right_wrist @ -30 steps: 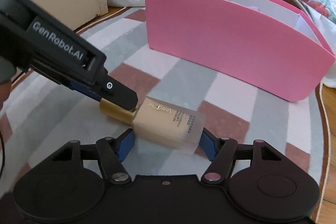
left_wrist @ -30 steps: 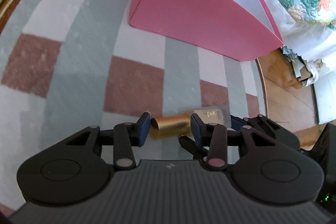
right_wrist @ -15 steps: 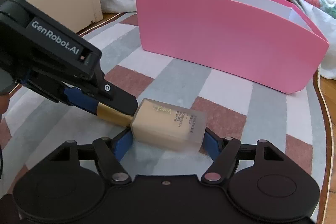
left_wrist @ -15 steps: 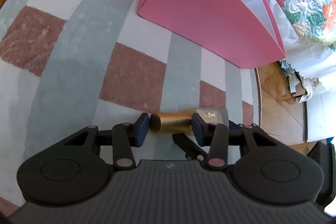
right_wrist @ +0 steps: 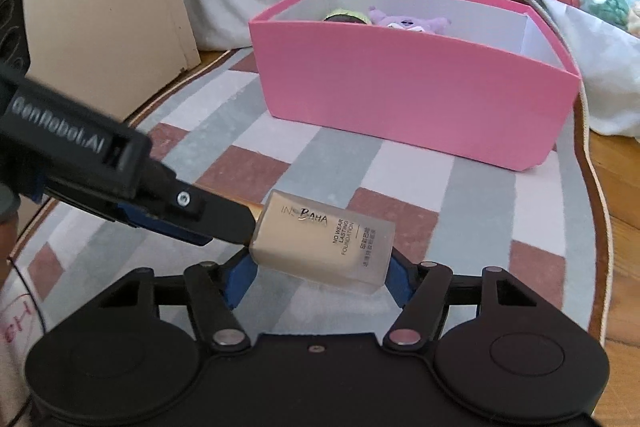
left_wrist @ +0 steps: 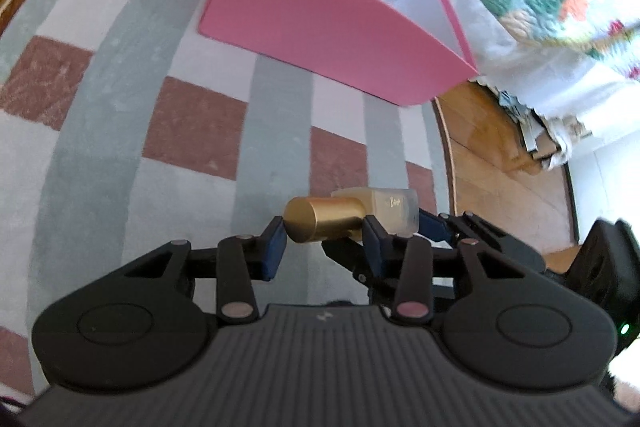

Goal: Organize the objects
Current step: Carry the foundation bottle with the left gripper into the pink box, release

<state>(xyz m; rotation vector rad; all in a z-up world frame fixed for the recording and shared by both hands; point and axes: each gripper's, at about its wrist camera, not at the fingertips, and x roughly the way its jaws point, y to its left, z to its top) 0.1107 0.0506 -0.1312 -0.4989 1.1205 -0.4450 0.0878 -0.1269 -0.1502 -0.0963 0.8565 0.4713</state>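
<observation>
Foundation bottle (right_wrist: 324,243), held at both ends.
Left gripper (left_wrist: 324,233) clamped its gold cap (left_wrist: 320,223); right gripper (right_wrist: 320,273) gripped the body, lower centre.

So the whole setup sits on a rug (right_wrist: 344,163) with a checked pattern of grey, white and reddish-brown blocks plus a pale corded border. It's spread over a wooden floor (left_wrist: 500,163), which shows past the rug's curved edge. Sitting directly on the rug is a pink box (right_wrist: 408,103) with a white inside (open top, near the far edge of the rug). Off the rug, some crumpled paper scraps (left_wrist: 548,143) lie on the bare wood beside the white bed skirt.
</observation>
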